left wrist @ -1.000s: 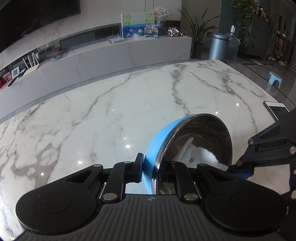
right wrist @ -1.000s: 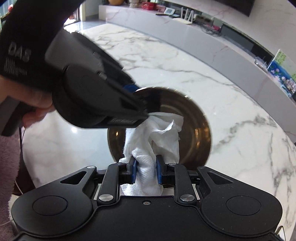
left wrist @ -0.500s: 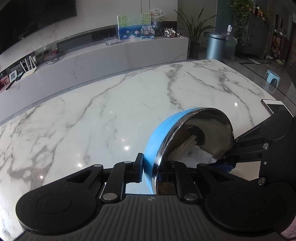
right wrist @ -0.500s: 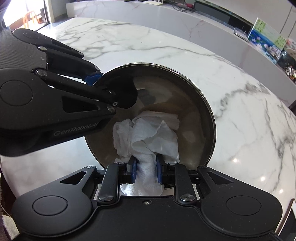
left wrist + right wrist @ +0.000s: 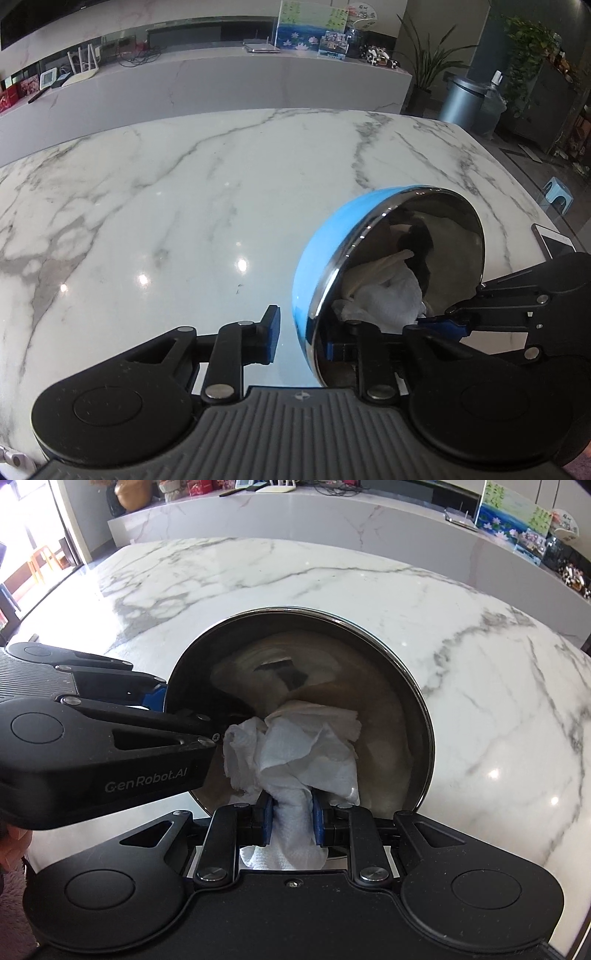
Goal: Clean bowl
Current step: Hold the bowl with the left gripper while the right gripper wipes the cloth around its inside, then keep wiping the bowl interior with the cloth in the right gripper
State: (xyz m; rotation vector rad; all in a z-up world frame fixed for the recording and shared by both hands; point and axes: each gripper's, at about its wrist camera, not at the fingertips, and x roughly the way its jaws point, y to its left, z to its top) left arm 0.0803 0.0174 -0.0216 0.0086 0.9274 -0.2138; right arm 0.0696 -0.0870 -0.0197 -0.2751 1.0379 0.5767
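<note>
Looking along the left gripper (image 5: 301,338), its camera showed the bowl (image 5: 321,254) edge-on, blue outside and steel inside, tipped up on its side above the marble table (image 5: 166,206). Only the right camera looked straight into the hollow. The left gripper's jaws appeared clamped on the bowl's rim, one pad outside and one inside. The right gripper (image 5: 291,821) had its jaws closed on a bunched white paper towel (image 5: 295,753), which spread ahead of them against the bowl's inner wall. The bowl's mouth faced the right gripper. A phone (image 5: 554,240) lay beyond the bowl.
</note>
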